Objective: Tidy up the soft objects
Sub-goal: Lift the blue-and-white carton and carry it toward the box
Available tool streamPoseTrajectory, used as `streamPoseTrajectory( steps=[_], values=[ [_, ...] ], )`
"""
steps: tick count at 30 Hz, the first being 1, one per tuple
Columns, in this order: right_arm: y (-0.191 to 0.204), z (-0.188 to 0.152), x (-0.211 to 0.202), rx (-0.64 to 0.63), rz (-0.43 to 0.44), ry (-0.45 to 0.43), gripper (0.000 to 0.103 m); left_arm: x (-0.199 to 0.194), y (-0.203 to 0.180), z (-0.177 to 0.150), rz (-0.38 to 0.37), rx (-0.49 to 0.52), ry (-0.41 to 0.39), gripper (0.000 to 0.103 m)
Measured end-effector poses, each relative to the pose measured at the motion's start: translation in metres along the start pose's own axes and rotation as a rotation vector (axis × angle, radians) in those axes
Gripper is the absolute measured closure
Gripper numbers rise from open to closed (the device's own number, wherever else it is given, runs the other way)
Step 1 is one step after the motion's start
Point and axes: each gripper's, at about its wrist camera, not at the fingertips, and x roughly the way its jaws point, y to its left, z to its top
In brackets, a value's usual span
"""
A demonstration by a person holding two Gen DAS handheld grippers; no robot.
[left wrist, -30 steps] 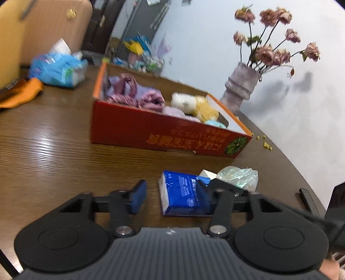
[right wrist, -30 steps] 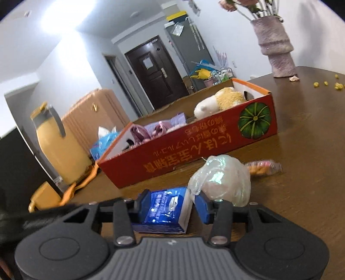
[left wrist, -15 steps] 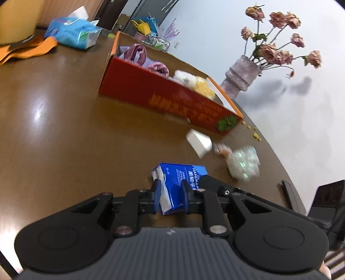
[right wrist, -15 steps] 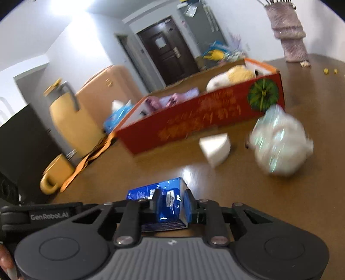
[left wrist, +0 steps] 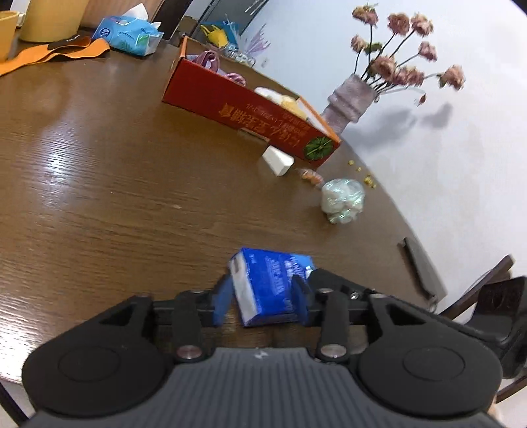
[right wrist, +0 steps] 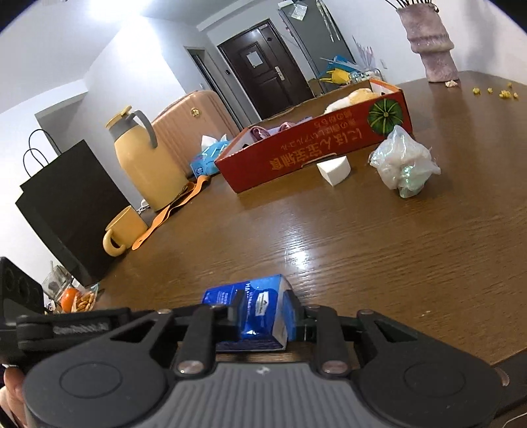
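left wrist view first: my left gripper (left wrist: pixel 262 301) has the blue tissue pack (left wrist: pixel 270 286) between its blue pads, the right pad pressed on the pack and the left pad just beside its white end, so i cannot tell if that side is truly biting. the pack sits low over the wooden table (left wrist: pixel 98 184), tilted. at 1 o'clock from it lies a crumpled clear plastic bag (left wrist: pixel 342 200), and a little farther at 12 o'clock a white wedge of sponge (left wrist: pixel 278 161) rests just beside the long wall of the red cardboard box (left wrist: pixel 243 112), which holds pink cloth and pale plush things. beyond the box at 1 o'clock stands a grey vase of dried roses (left wrist: pixel 349 102); far off at 10 o'clock lies a blue tissue packet (left wrist: pixel 128 31). right wrist view: my right gripper (right wrist: pixel 263 317) is closed narrow onto the same tissue pack (right wrist: pixel 257 309), both fingers against its sides, the other claw's black arm crossing at 9 o'clock. past it the bare table (right wrist: pixel 362 250) runs up to the sponge wedge (right wrist: pixel 334 169) at 12 o'clock, the plastic bag (right wrist: pixel 403 163) at 1 o'clock and the red box (right wrist: pixel 313 151) behind them. at 10 o'clock stand a yellow mug (right wrist: pixel 123 230), a yellow jug (right wrist: pixel 145 161) and a black paper bag (right wrist: pixel 66 204).
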Motion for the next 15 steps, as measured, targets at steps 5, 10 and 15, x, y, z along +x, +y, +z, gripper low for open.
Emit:
streamPoseTrajectory(
  steps=[5,10,15],
  values=[
    [-0.002,0.004,0.0,-0.002,-0.005,-0.014,0.076,-0.002,0.001,0.003,0.02,0.003,-0.03,0.058],
    [-0.003,0.003,0.01,-0.002,-0.014,0.005,0.076,0.004,0.001,0.002,0.039,0.023,-0.033,0.061],
    [-0.002,0.0,0.013,-0.036,-0.014,0.01,0.078,0.01,0.001,-0.001,0.05,0.052,-0.014,0.074]
  ],
)
